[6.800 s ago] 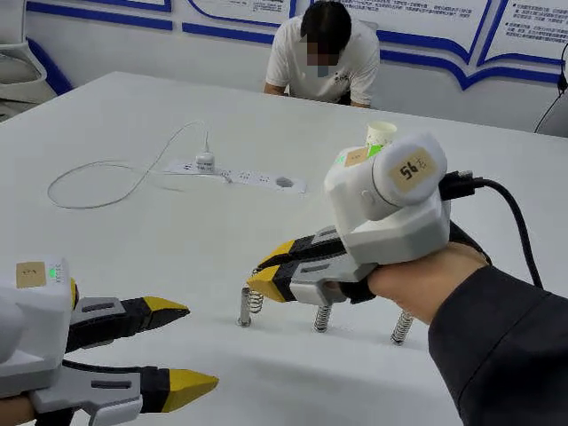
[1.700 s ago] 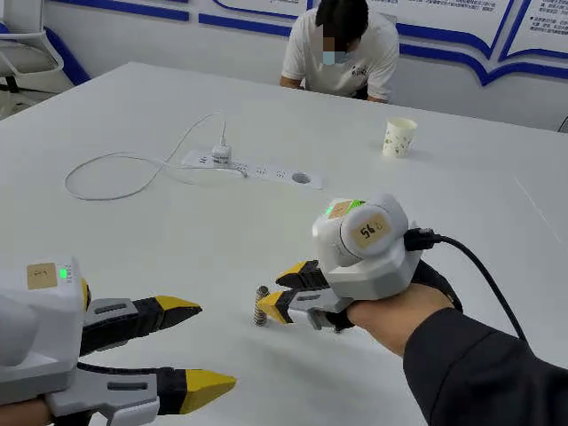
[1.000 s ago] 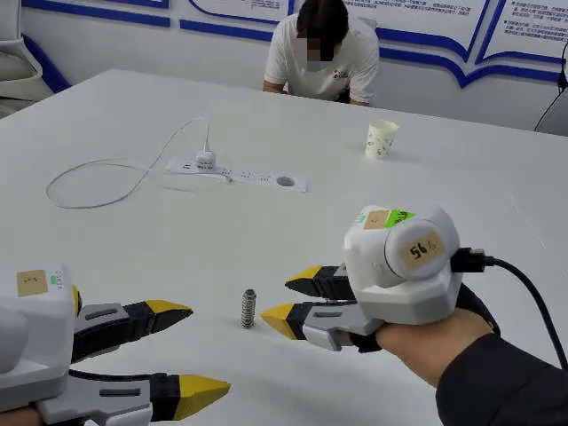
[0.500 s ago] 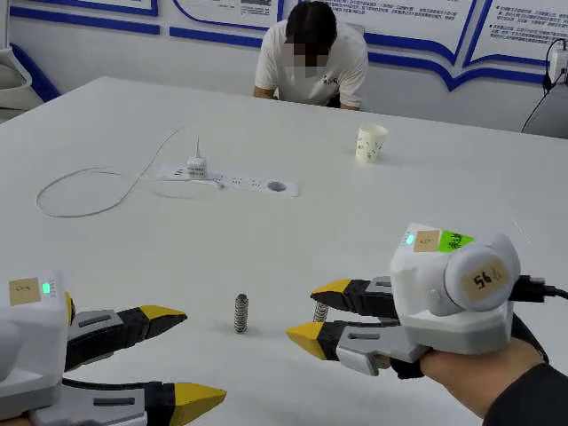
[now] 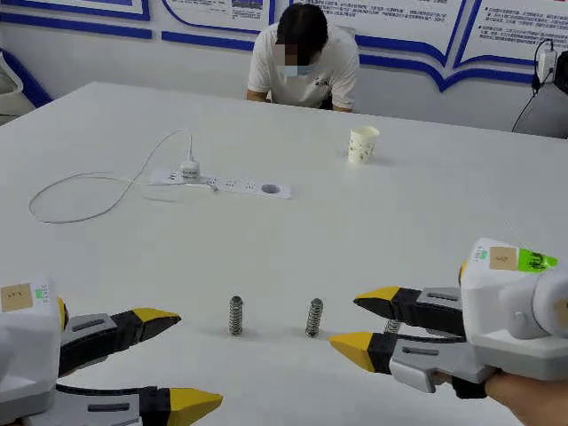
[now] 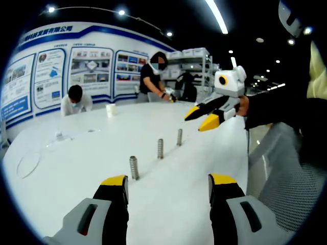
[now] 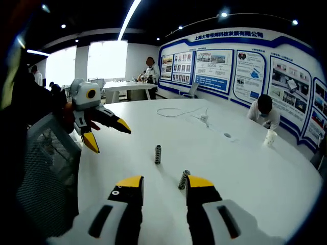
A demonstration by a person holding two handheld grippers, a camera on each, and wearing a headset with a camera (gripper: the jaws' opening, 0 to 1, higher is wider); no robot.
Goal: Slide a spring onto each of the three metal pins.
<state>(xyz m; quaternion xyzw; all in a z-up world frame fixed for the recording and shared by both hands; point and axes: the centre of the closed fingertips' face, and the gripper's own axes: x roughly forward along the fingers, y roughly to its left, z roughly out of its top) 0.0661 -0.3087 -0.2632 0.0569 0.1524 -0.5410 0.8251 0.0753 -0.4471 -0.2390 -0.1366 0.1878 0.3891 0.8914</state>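
Note:
Three upright metal pins stand in a row on the white table (image 5: 266, 248), each with a spring around it: the left one (image 5: 235, 315), the middle one (image 5: 314, 317), and the right one (image 5: 391, 327), partly hidden behind my right gripper. In the left gripper view the same three pins (image 6: 134, 167) (image 6: 160, 148) (image 6: 179, 137) recede in a line. My right gripper (image 5: 362, 321) hovers open and empty just right of the row. Its own view shows two sprung pins (image 7: 158, 154) (image 7: 183, 179) ahead of its jaws. My left gripper (image 5: 182, 359) is open and empty, near the front edge, left of the pins.
A white power strip (image 5: 235, 185) with a looping cable lies mid-table. A paper cup (image 5: 361, 144) stands farther back. A person (image 5: 297, 53) sits at the table's far side. Bare table surface surrounds the pins.
The loose spring that lay beside the left pin now sits on it. My right gripper has let go and drawn back to the right. The left gripper has hardly moved.

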